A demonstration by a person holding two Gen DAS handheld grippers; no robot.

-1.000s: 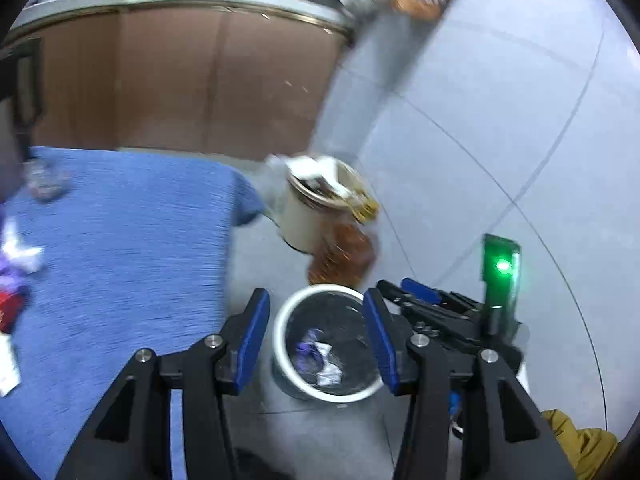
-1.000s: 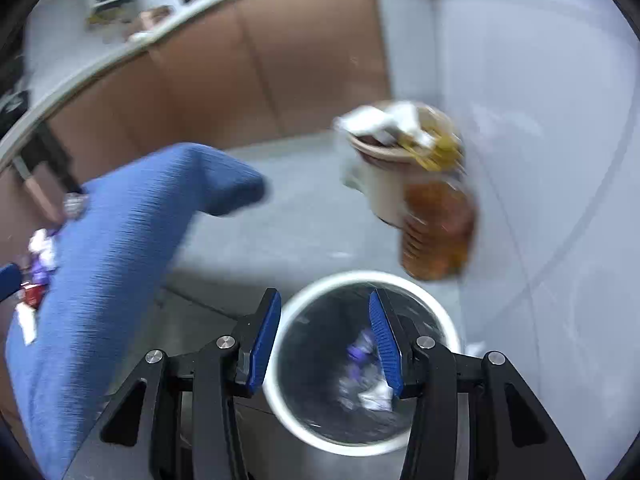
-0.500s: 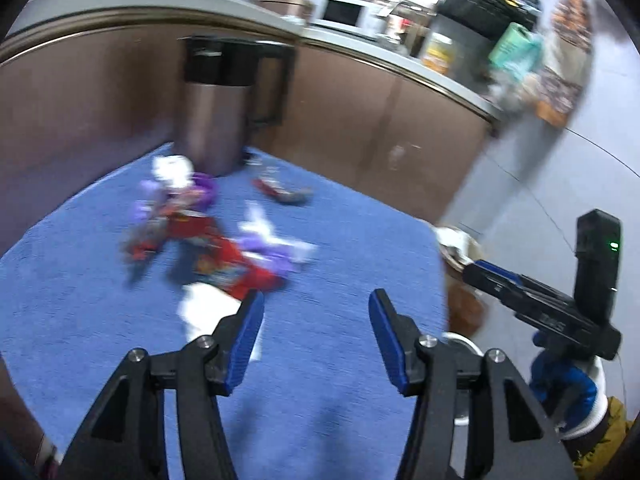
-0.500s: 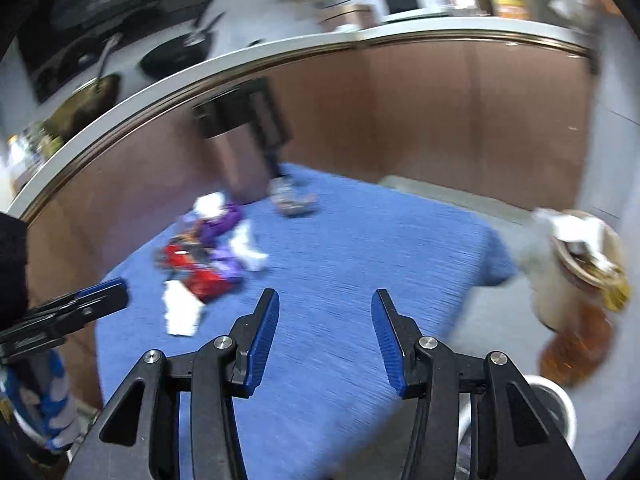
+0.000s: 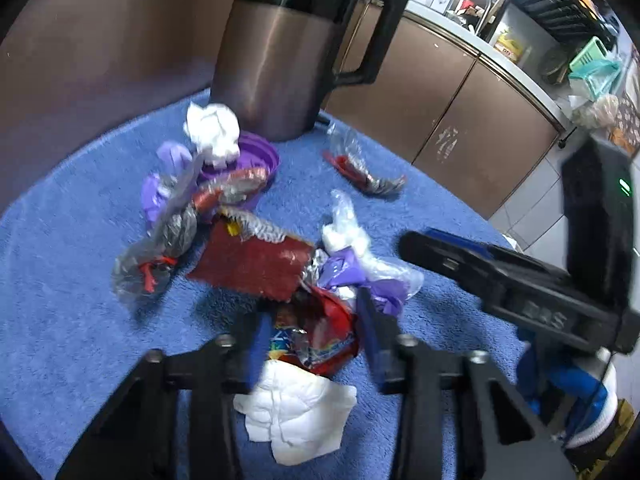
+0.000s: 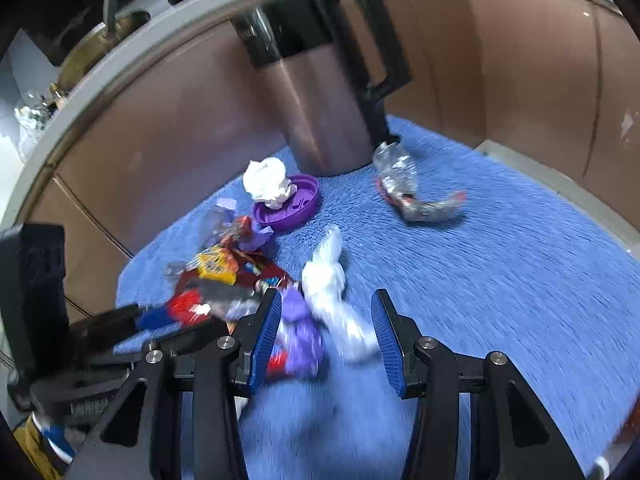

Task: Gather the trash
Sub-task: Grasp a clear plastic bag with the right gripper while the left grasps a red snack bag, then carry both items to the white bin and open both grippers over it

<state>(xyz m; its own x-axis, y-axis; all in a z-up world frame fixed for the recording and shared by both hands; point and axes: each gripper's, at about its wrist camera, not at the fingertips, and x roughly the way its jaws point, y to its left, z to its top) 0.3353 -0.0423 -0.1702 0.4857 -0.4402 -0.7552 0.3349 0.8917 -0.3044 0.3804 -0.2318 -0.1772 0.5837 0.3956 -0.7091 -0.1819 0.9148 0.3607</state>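
Note:
A pile of trash lies on a blue towel (image 5: pixel 72 320). It has a dark red wrapper (image 5: pixel 252 260), a red foil wrapper (image 5: pixel 316 340), a white tissue (image 5: pixel 296 404), purple and white plastic scraps (image 5: pixel 360 268) and a purple lid (image 5: pixel 256 156) with a tissue wad (image 5: pixel 212 128). My left gripper (image 5: pixel 312 340) is open, its jaws on either side of the red foil wrapper. My right gripper (image 6: pixel 326 336) is open over the purple and white scraps (image 6: pixel 328 292); it shows in the left wrist view (image 5: pixel 440 256). The left gripper shows at the right wrist view's left edge (image 6: pixel 120 328).
A tall metal jug with a black handle (image 5: pixel 280 52) stands at the towel's far side. A clear and red wrapper (image 5: pixel 360 164) lies apart beside it. Brown cabinet fronts (image 5: pixel 448 120) curve behind. The towel's right part (image 6: pixel 520 280) holds nothing.
Both grippers have swung from above the white bin on the floor to the towel and come down close over the trash pile. Both stay open.

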